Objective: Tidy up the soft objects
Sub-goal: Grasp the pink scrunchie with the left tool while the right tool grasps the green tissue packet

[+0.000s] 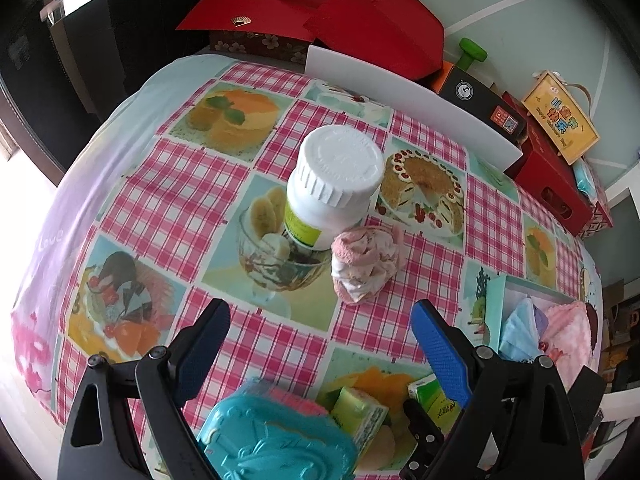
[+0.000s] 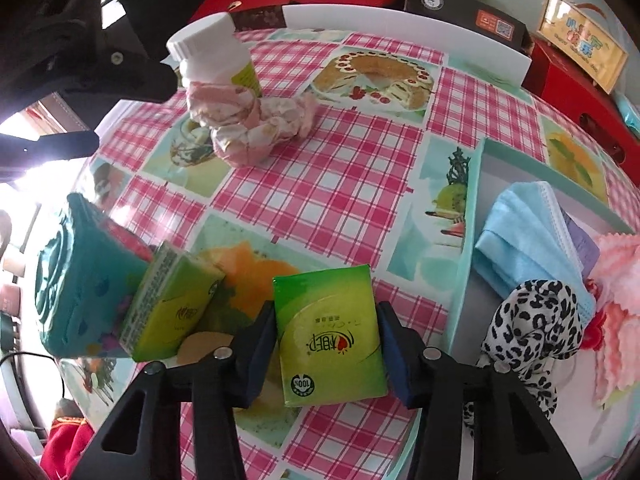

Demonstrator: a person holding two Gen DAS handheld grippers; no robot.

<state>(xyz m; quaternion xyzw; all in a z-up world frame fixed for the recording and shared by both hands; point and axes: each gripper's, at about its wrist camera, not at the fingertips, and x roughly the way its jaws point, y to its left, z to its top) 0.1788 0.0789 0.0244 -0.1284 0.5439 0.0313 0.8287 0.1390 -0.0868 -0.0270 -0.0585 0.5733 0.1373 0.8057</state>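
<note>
The right claw [image 2: 328, 344] has its two fingers pressed against the sides of a green tissue pack [image 2: 330, 336], clamped on it just above the checked tablecloth [image 2: 340, 184]. A second tissue pack [image 2: 172, 308] leans against a teal box [image 2: 76, 280] to its left. To its right, a pale tray [image 2: 476, 184] holds a blue face mask [image 2: 520, 240] and a spotted cloth [image 2: 528, 332].

The left claw [image 1: 320, 320] is spread apart, holding nothing. Ahead of it lie rolled pink socks [image 1: 366, 268] touching a white bottle [image 1: 332, 184].
</note>
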